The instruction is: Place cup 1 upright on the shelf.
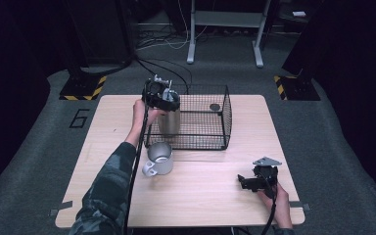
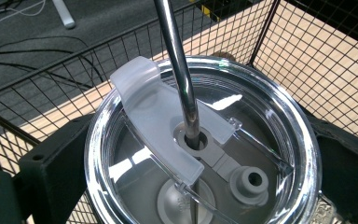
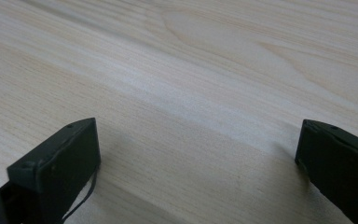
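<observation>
Dark lab, wooden desk point(image 1: 215, 191). Our left tongs point(image 2: 200, 186) clamp the steel tumbler point(image 1: 169, 122) upright inside the wire basket point(image 1: 215, 142), near its left wall. Right tongs point(image 3: 196, 158) gape empty, well apart, resting on desk.

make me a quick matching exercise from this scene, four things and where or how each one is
Things:
1. steel tumbler
2. metal mug
3. right gripper
4. small dark disc

Places or states:
A. open, low over bare table near the front right
B. on the basket floor, far right corner
C. gripped by the left gripper, at the wire basket's left end
D. on the table, just in front of the basket

Pairs: 1-C, 2-D, 3-A, 4-B
</observation>
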The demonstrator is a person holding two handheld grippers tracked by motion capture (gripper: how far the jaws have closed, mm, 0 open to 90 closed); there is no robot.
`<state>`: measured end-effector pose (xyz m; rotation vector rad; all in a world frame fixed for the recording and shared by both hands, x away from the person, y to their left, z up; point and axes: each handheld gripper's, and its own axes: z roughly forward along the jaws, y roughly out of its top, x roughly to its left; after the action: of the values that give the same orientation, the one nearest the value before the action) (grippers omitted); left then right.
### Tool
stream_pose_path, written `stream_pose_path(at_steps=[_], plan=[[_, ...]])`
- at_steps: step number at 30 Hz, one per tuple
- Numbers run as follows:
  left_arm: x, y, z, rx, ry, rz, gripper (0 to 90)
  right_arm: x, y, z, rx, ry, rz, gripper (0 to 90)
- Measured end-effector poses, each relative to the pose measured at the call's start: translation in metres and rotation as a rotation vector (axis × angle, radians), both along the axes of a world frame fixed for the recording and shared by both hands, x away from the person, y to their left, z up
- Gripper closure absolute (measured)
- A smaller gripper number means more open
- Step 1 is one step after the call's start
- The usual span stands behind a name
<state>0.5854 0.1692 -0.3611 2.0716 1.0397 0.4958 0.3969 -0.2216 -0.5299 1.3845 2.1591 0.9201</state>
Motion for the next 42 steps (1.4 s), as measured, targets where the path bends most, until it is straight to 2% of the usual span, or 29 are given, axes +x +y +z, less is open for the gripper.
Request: stream_pose_path(at_steps=[25, 28, 33, 39, 42], plan=[[0.004, -0.007, -0.011, 0.029, 0.039, 0.0, 3.9, 0.0, -0.001, 0.0, -0.011, -0.001, 0.006, 0.0], [0.005, -0.007, -0.014, 0.037, 0.04, -0.004, 3.9, 0.0, -0.001, 0.0, -0.011, -0.001, 0.005, 0.0], [0.003, -0.005, -0.016, 0.026, 0.032, -0.002, 3.9, 0.0, -0.001, 0.0, -0.011, -0.001, 0.005, 0.0], [0.002, 0.0, -0.015, 0.028, 0.048, -0.004, 3.7, 0.0, -0.001, 0.0, -0.011, -0.001, 0.006, 0.0], [0.0, -0.001, -0.016, 0.03, 0.036, -0.004, 3.7, 0.0, -0.001, 0.0, -0.011, -0.001, 0.006, 0.0]])
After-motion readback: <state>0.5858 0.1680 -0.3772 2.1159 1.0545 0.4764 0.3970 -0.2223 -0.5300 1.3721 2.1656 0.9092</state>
